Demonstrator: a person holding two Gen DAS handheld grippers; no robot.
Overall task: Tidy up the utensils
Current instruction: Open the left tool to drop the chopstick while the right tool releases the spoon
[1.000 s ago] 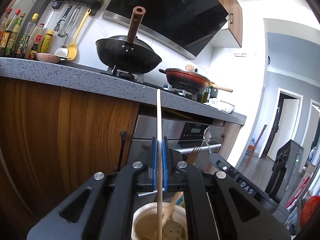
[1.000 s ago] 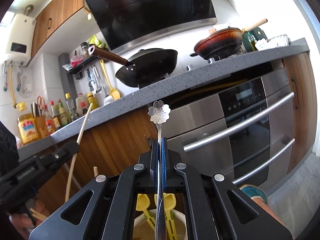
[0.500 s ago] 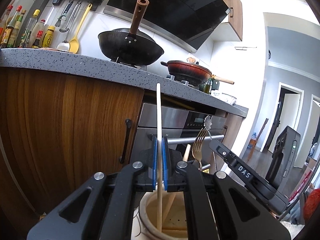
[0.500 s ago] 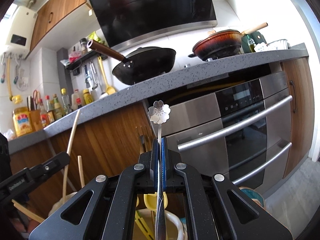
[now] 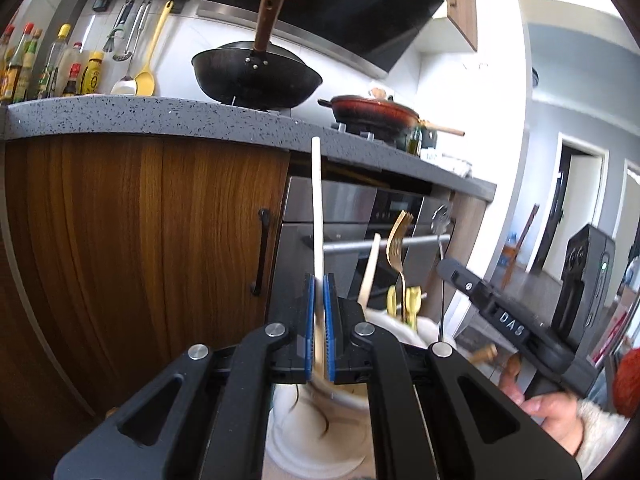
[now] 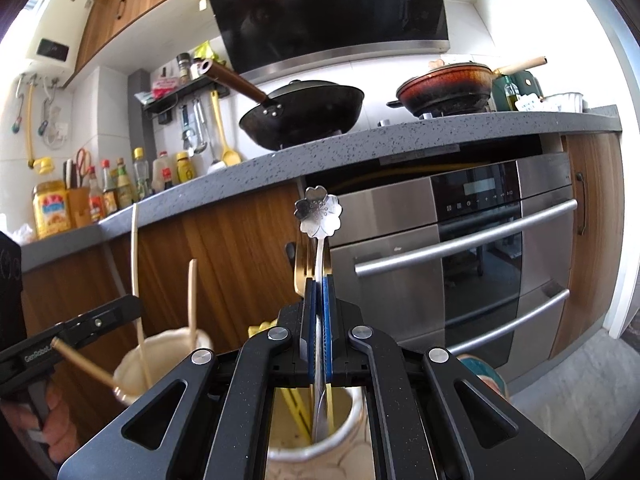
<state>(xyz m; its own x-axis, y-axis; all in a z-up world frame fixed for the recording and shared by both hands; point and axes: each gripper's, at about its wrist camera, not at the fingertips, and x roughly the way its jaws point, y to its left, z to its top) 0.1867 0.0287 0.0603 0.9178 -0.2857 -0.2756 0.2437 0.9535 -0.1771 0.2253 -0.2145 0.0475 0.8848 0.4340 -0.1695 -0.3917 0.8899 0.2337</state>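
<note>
Above the cream holder (image 5: 320,424), left tool (image 5: 318,336) pinches a pale chopstick (image 5: 317,216), upright. Right tool (image 6: 319,332) pinches a flower-end steel spoon (image 6: 319,210), standing in a second ceramic holder (image 6: 340,440) at 6 o'clock.

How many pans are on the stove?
2. The black wok with the brown handle sits on the burner nearer the sauce bottles, and the reddish pan with the pale wooden handle sits on the next burner. Others may be hidden above the counter edge.

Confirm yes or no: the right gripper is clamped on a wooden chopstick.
No: the right gripper is shut on a silver flower-ended utensil.
</note>
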